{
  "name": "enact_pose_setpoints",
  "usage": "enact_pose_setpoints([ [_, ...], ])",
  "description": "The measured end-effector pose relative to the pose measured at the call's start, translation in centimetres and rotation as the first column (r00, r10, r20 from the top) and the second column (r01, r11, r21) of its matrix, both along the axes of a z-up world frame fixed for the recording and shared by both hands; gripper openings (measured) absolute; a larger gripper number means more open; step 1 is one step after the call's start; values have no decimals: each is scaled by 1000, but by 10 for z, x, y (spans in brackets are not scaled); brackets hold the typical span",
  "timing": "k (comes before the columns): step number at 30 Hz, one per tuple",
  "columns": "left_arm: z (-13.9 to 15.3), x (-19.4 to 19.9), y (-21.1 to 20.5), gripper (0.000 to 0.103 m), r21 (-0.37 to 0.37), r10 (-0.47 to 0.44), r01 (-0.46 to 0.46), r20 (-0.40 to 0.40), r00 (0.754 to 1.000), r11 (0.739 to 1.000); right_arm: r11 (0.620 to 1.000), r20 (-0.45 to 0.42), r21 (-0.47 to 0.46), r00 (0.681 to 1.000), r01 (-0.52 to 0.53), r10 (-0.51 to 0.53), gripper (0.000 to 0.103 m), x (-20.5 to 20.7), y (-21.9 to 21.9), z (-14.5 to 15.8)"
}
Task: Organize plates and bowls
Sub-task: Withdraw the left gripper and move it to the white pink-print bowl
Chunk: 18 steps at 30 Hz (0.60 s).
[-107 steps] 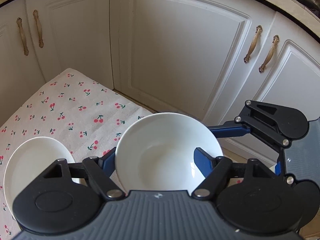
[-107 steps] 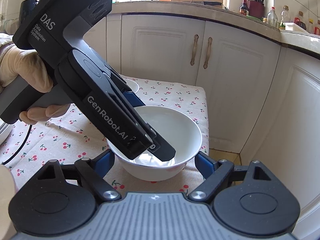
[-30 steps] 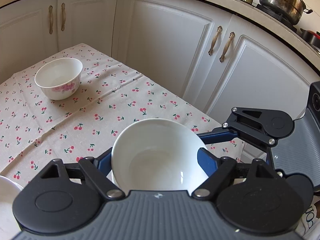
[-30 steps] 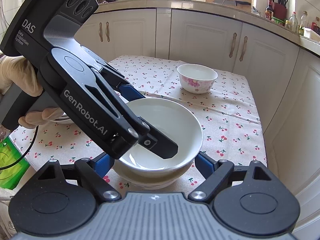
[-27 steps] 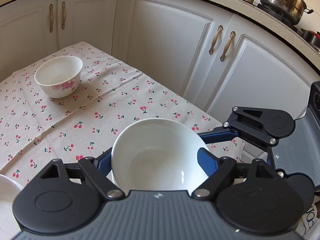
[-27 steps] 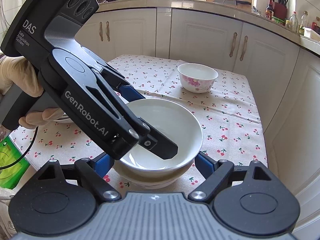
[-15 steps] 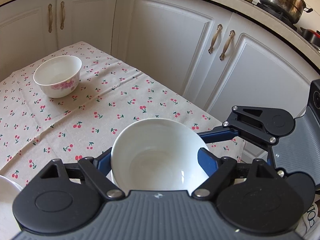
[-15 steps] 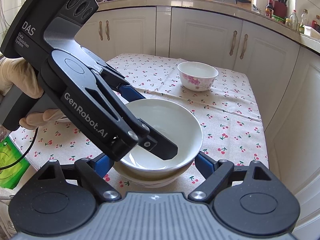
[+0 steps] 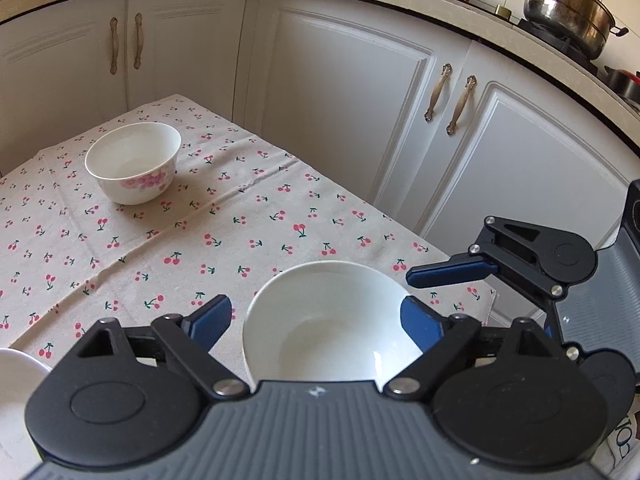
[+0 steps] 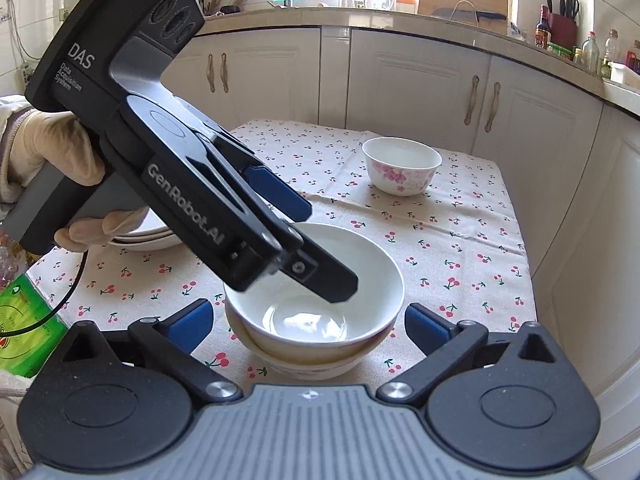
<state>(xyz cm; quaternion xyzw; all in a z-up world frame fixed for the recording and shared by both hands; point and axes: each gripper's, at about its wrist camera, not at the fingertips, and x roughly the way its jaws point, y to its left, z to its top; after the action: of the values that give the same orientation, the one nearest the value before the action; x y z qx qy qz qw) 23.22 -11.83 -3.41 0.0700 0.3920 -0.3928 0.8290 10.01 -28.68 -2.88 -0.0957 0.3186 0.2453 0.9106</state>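
1. White kitchen cabinets (image 9: 352, 128) wrap around behind the table; a steel pot (image 9: 568, 4) sits on the counter at upper right in the left wrist view.
2. Table with cherry-print tablecloth (image 9: 248, 220) fills the mid-frame.
3. Left gripper (image 9: 316, 320), held by a gloved hand (image 10: 52, 156), slants down over the near table edge. Its jaws have just been opening; the white bowl is between them. Left pad is clear of the rim; right pad sits right at the rim, contact unclear. In the right wrist view one finger reaches inside the bowl.
4. Right gripper (image 10: 308, 324): jaws have just been opening, now spread wide, both pads clear of the bowl between them.
5. Stacked plates (image 10: 140, 236) lie at the table's left, partly behind the left gripper body.
6. White bowl (image 10: 316, 300) is nested in a second bowl (image 10: 304, 364) near the front edge of the table.
7. Pink-flowered bowl (image 9: 134, 162) stands alone, upright, at the far side, well apart from the stack.
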Motion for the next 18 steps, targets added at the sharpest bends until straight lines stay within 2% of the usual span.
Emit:
enact_pose_setpoints([
  [3, 2, -5, 8, 91, 2, 37, -37, 21, 999, 999, 1000, 6, 6, 1000, 13, -13, 103, -1, -2, 2],
  [8, 3, -20, 16, 91, 59, 88, -93, 78, 993, 994, 998, 24, 16, 998, 57, -57, 103, -1, -8, 8],
  [10, 4, -27, 20, 92, 60, 102, -108, 100, 990, 992, 997, 28, 25, 996, 80, -80, 103, 0, -11, 9],
  [13, 5, -38, 20, 95, 99, 141, -156, 144, 980, 983, 993, 22, 44, 993, 113, -114, 103, 4, -15, 9],
  [15, 7, -46, 23, 96, 85, 157, -173, 167, 973, 981, 990, 24, 38, 991, 134, -135, 103, 5, -15, 7],
  [18, 9, -50, 33, 96, 1, 200, -202, 130, 971, 979, 987, 41, 6, 986, 162, -162, 103, 4, -10, 1],
])
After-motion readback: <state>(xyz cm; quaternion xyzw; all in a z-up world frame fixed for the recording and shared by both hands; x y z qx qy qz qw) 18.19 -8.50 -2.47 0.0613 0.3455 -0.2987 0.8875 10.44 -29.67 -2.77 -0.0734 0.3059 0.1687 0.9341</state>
